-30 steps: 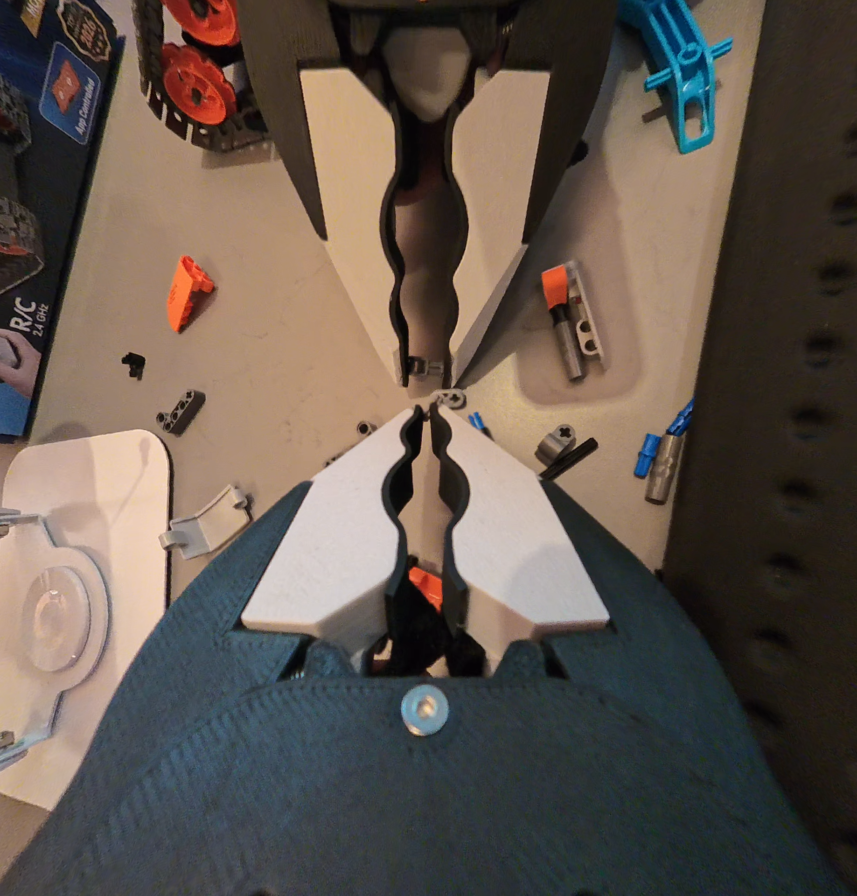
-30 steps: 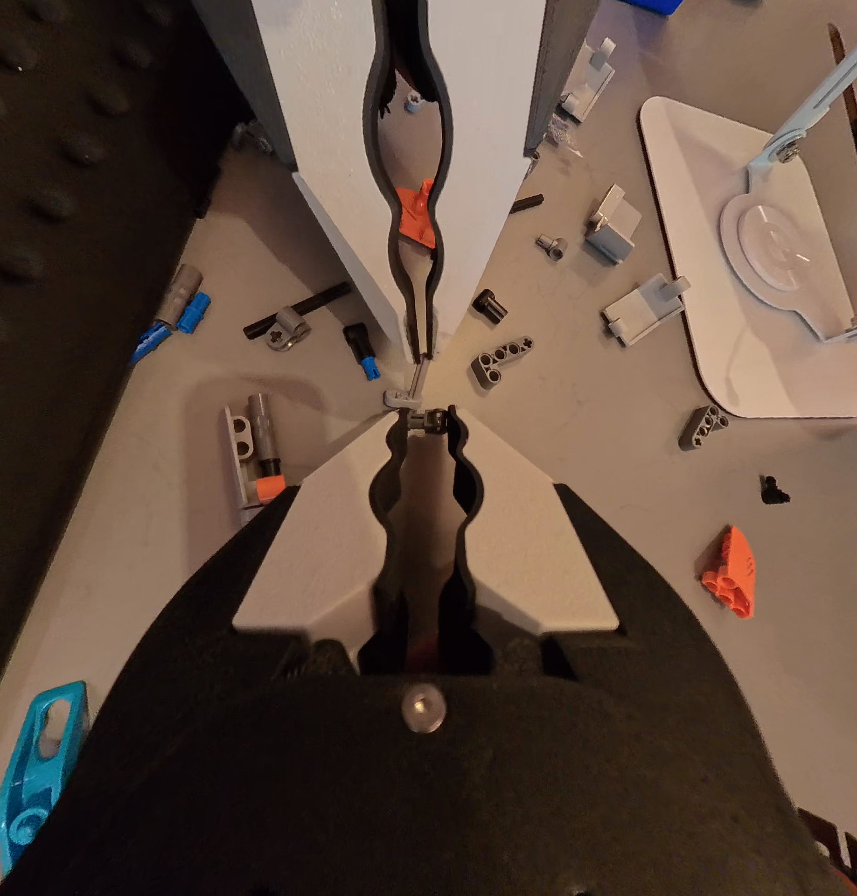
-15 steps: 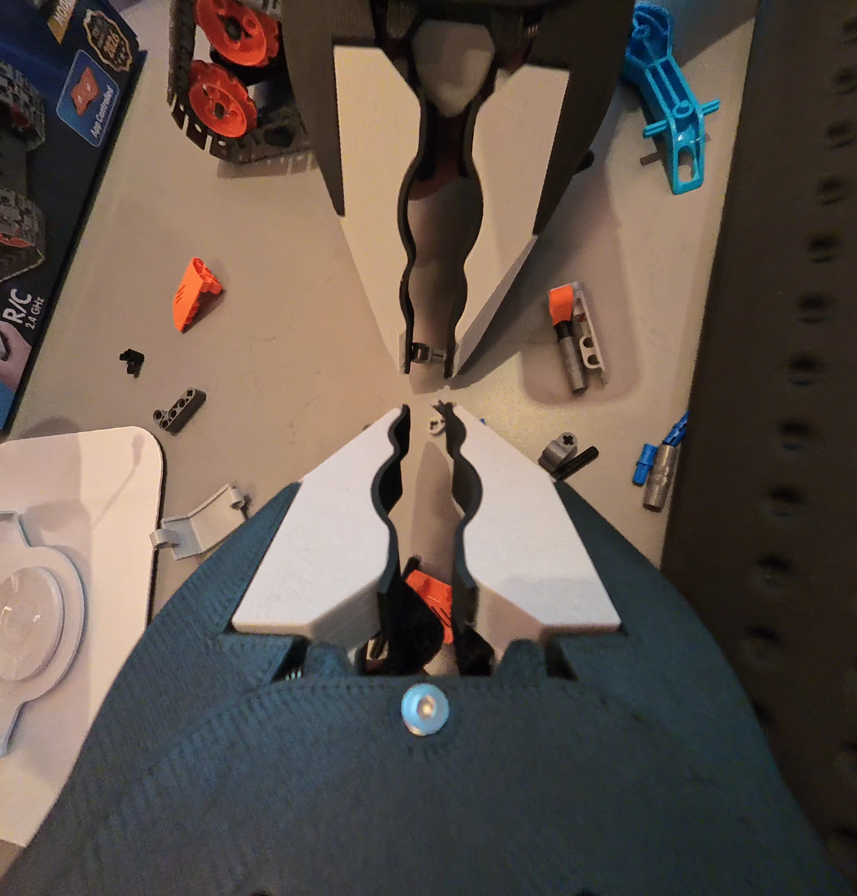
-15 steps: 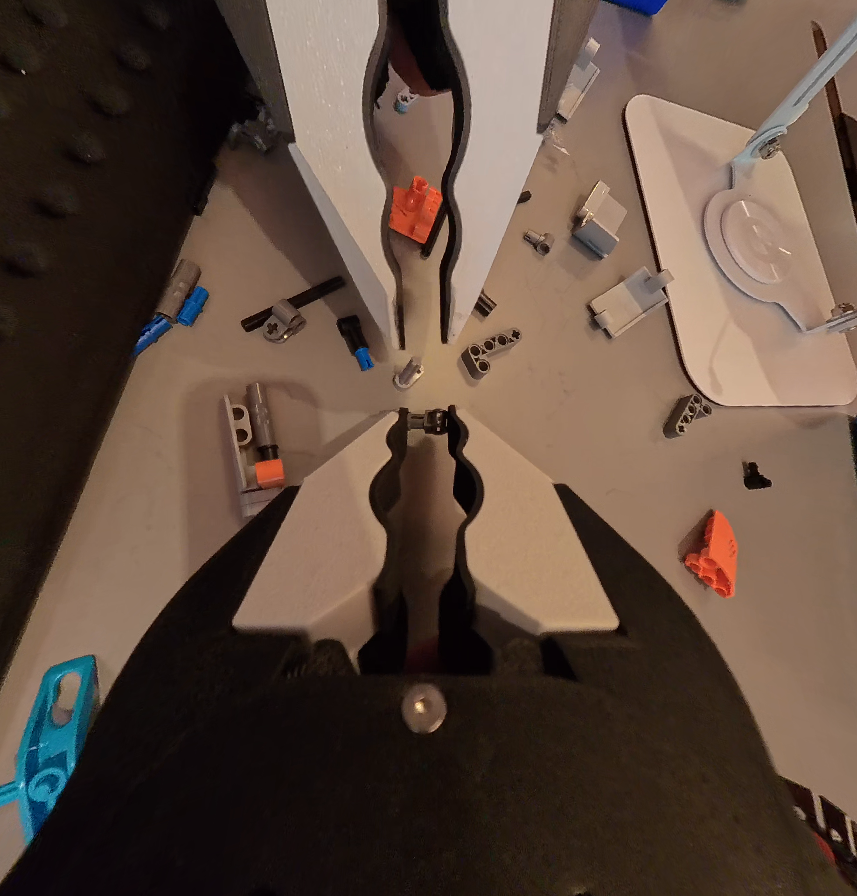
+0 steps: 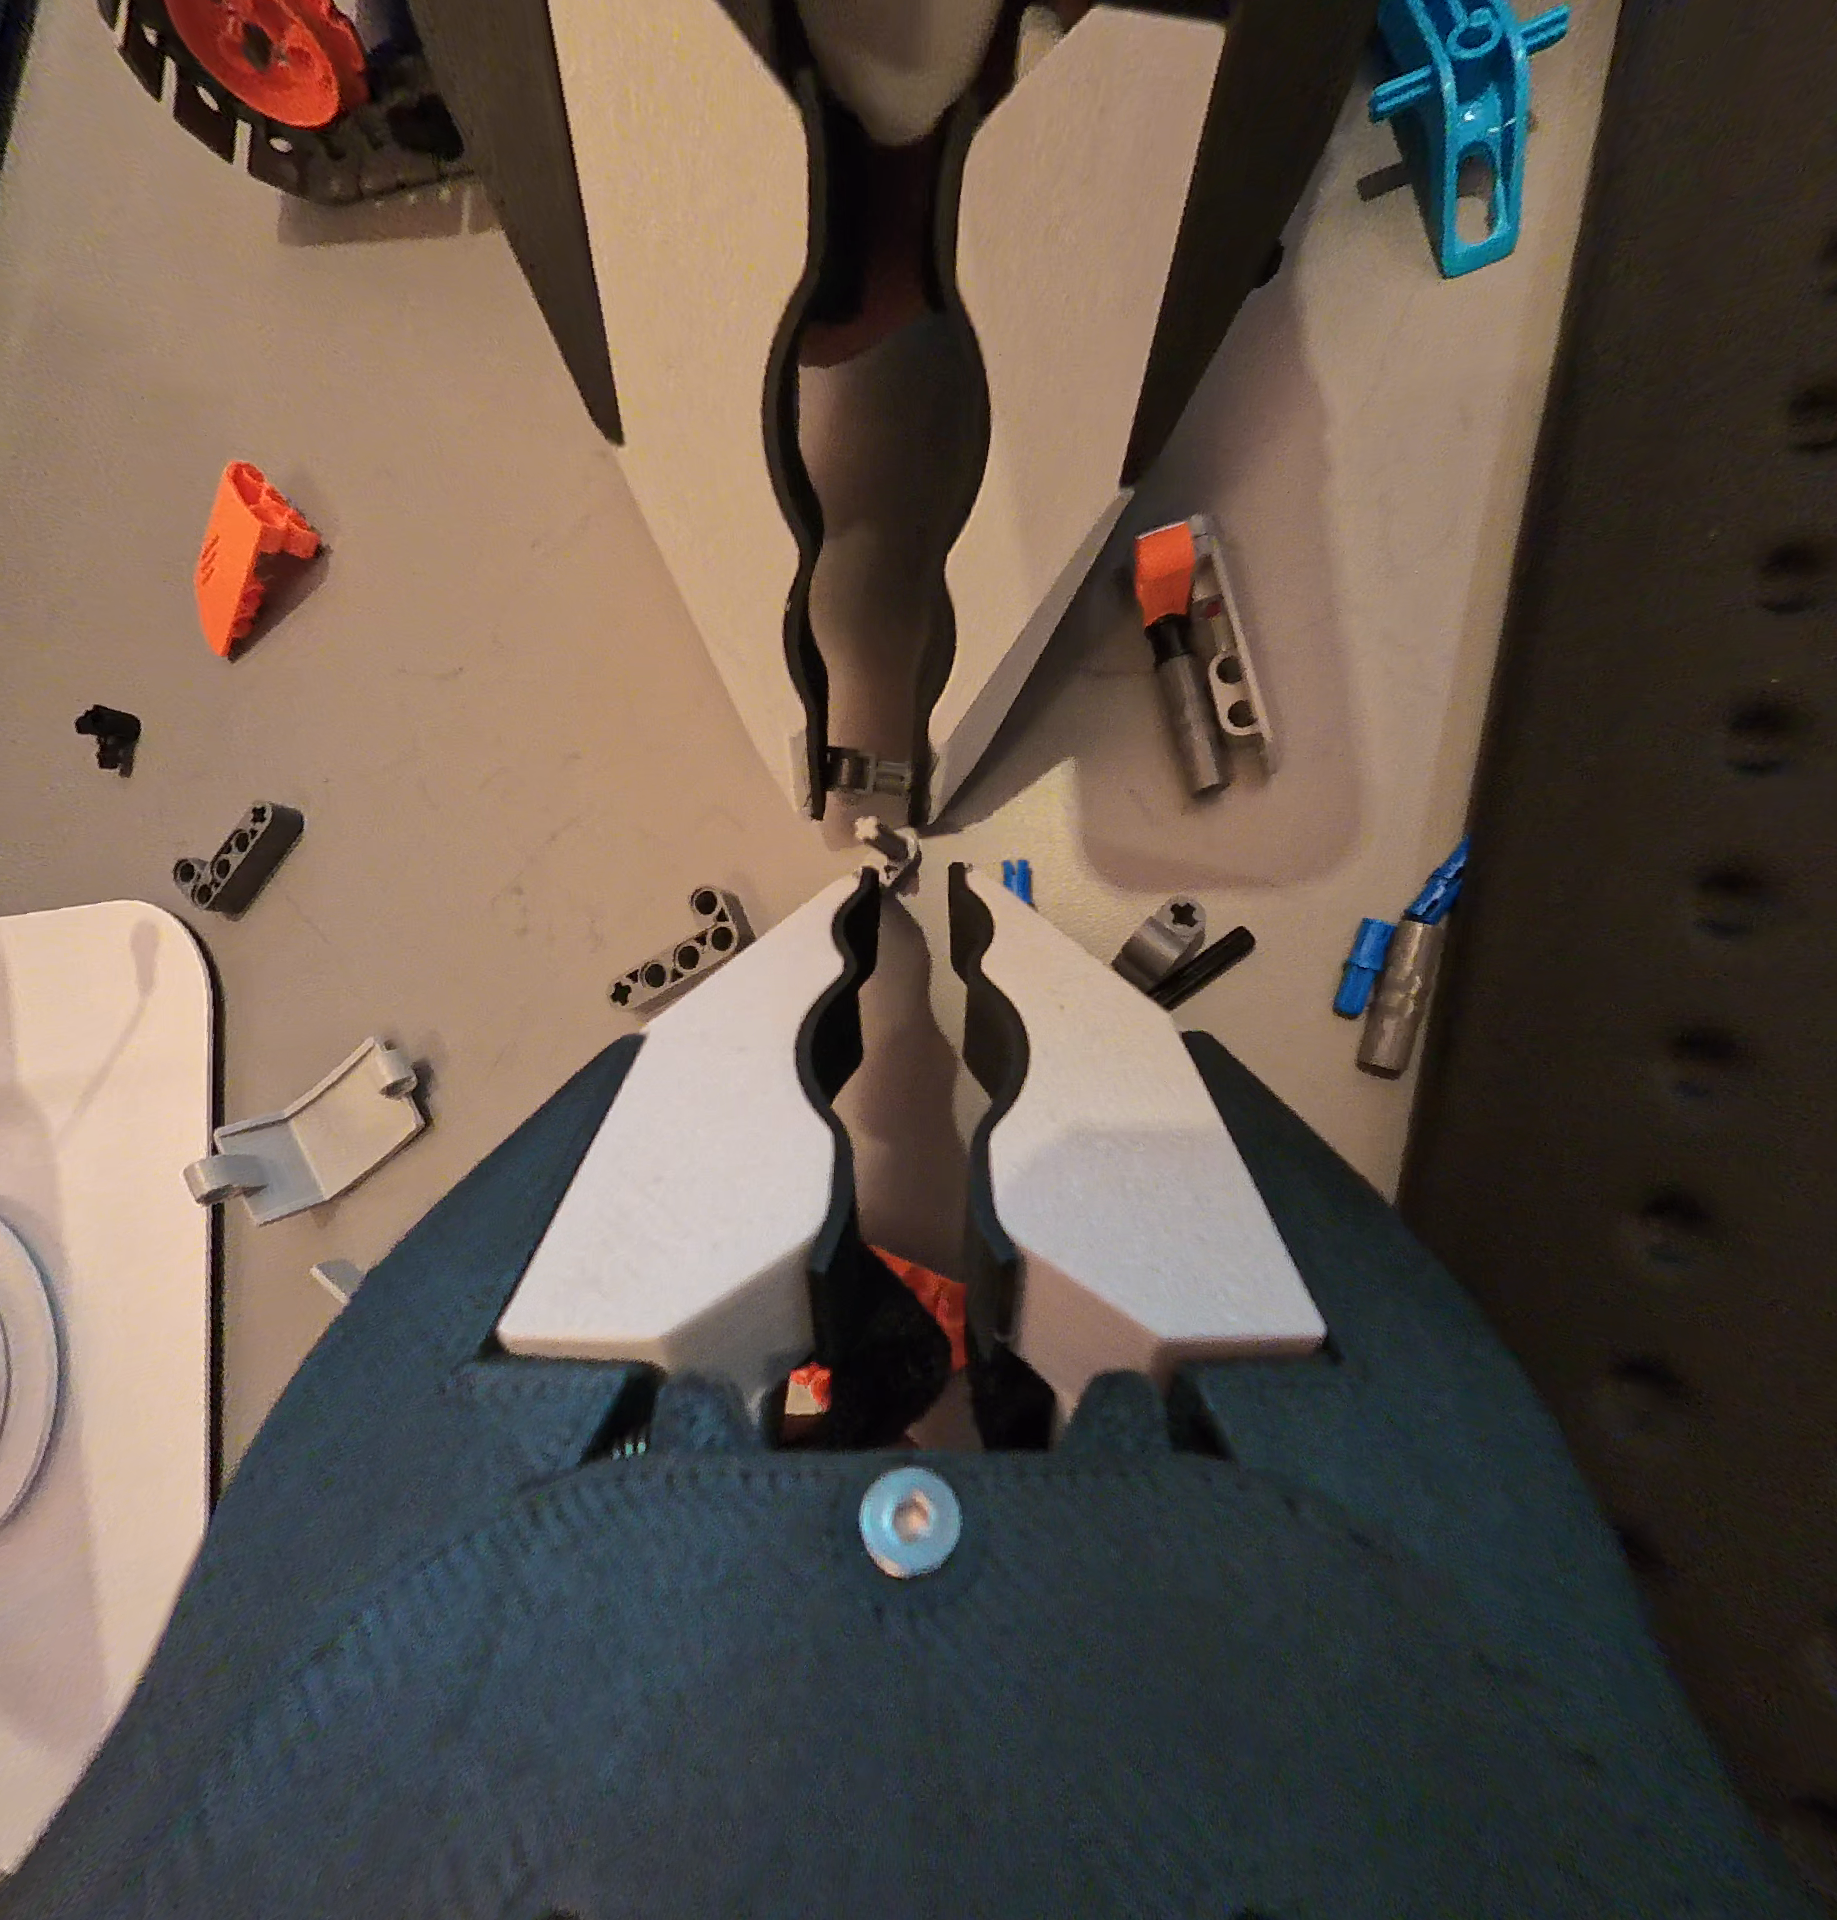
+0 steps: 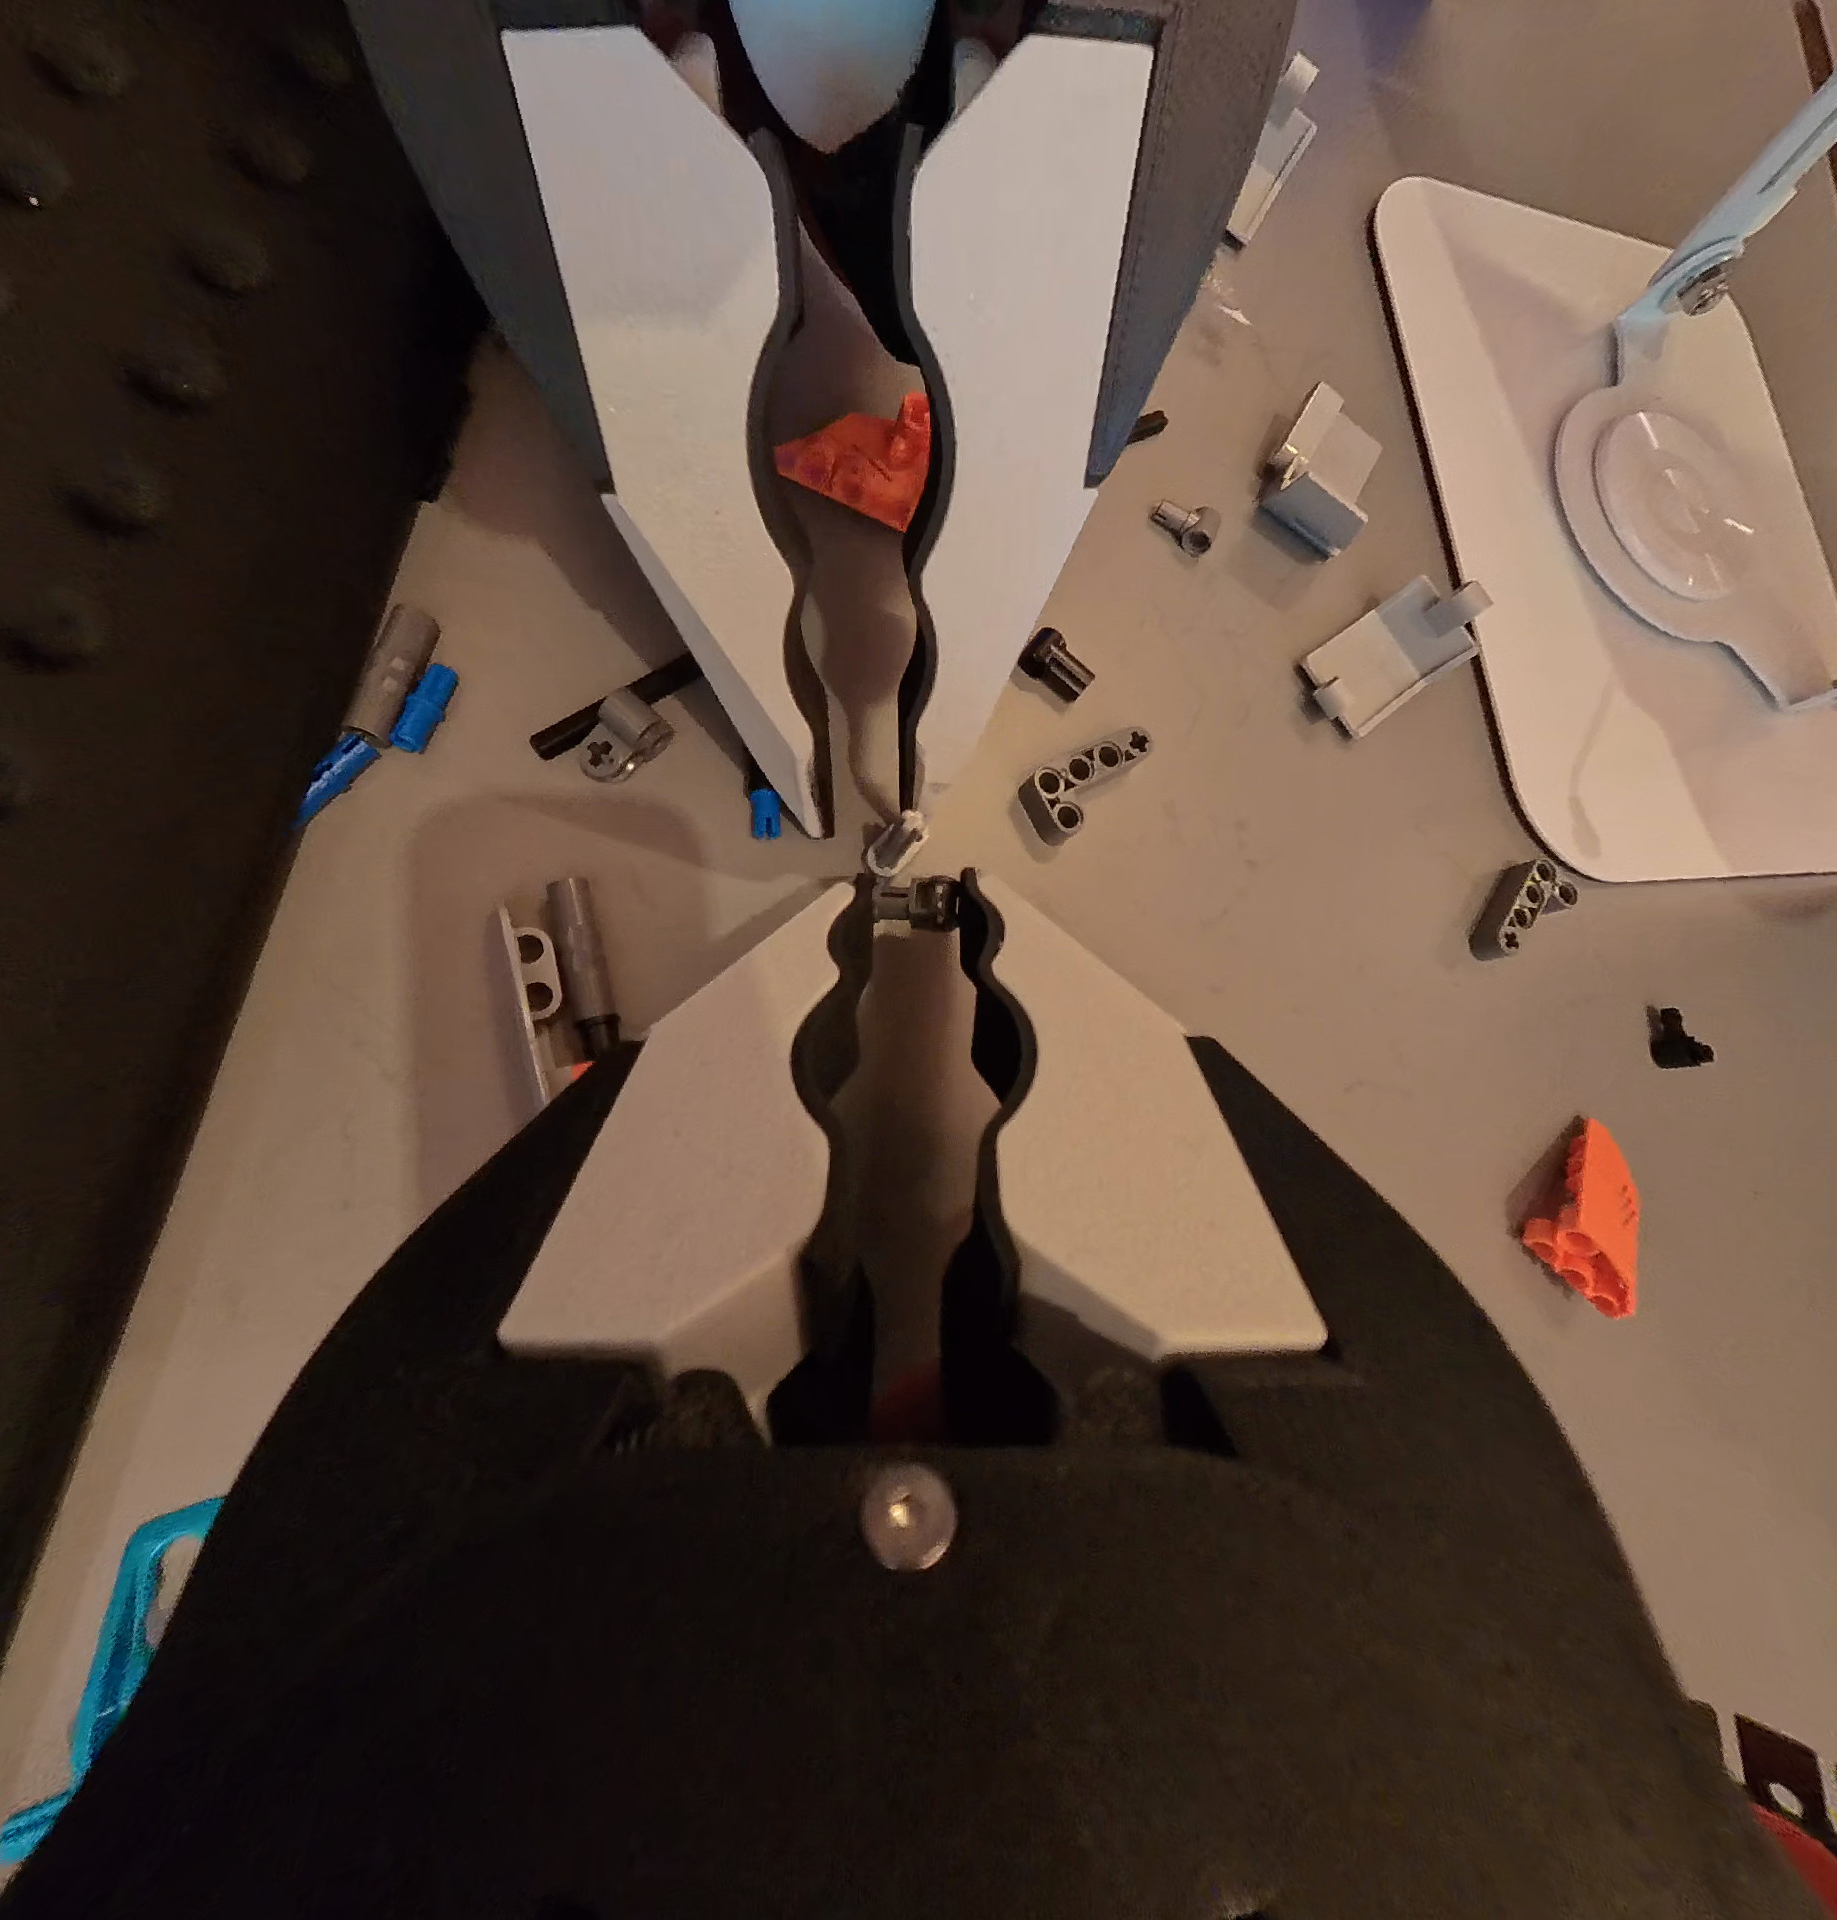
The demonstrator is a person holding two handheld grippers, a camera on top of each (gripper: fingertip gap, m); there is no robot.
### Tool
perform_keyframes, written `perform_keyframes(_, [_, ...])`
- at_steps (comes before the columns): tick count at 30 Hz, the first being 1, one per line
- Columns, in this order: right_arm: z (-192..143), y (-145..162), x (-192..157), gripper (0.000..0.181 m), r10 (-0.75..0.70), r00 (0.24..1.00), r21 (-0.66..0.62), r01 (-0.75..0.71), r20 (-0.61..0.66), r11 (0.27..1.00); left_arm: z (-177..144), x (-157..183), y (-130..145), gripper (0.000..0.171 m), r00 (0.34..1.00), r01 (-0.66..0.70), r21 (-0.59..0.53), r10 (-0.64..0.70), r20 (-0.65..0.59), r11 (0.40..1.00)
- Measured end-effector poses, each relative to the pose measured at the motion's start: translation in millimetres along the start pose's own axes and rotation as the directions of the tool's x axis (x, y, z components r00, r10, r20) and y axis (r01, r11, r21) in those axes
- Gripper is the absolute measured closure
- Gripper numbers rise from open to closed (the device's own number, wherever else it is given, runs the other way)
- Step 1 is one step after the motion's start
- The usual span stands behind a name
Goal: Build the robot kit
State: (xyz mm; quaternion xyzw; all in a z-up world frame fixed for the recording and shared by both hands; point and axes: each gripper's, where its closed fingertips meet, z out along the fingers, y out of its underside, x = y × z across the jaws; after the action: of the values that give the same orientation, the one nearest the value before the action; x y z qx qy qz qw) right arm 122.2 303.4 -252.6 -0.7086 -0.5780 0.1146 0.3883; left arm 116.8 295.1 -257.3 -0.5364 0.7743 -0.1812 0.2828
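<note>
Closest to me is the left gripper (image 5: 912,894), in its dark teal shell, white fingers spread with a clear gap at the tips and nothing between them. An orange plate (image 5: 919,1288) lies on the table (image 5: 498,727) below the roots of its fingers. Just past its tips, a shade toward its left finger, a small light grey connector (image 5: 886,847) lies on the table; from the opposite camera it seems to touch or nearly touch that fingertip, and I cannot tell which. Its long axis runs slantwise, neither along the fingers nor square across them.

Facing it nose to nose is the right gripper (image 6: 914,894), black-bodied, its tips pressed onto a short dark grey pin (image 5: 870,774) held crosswise between them. The connector sits in the narrow space between the two sets of tips, near both, below and just beside the pin, apart from it.

Around the left fingers: a grey L-shaped beam (image 5: 685,951) to the left, a grey angled panel (image 5: 311,1138) nearer the white board (image 5: 83,1039), and a grey axle joiner on a black axle (image 5: 1168,935) to the right. Farther out lie an orange wedge (image 5: 249,551), an orange-capped grey assembly (image 5: 1200,665), and a grey tube with blue pins (image 5: 1397,987) by the dark dimpled mat (image 5: 1724,935). At the far edge are an orange tracked wheel (image 5: 270,62) and a turquoise frame piece (image 5: 1465,135)
</note>
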Motion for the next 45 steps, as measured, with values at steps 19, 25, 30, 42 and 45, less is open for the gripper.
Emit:
perform_keyframes(19, [0,0,6,0.168,0.039,0.999,-0.016,-0.039,-0.029,0.999,0,9,-4,0.156,0.999,0.029,0.016,-0.028,-0.046,0.999])
perform_keyframes(25, [3,1,10,0.168,0.036,0.998,-0.026,-0.038,-0.055,0.999,1,16,-9,0.156,0.997,0.021,0.036,-0.019,-0.073,0.999])
perform_keyframes(30, [-4,2,13,0.168,0.044,0.998,-0.013,-0.045,-0.053,0.999,-9,6,-10,0.155,0.998,0.047,0.072,-0.044,-0.047,0.996])
perform_keyframes(42, [-17,12,6,0.168,0.046,0.999,-0.048,-0.046,0.004,0.998,-4,4,-9,0.153,0.999,0.022,0.058,-0.020,-0.032,0.998])
perform_keyframes(45, [-17,13,6,0.168,0.052,0.999,-0.047,-0.051,0.010,0.998,-3,3,-9,0.151,0.999,0.009,0.062,-0.007,-0.032,0.998])
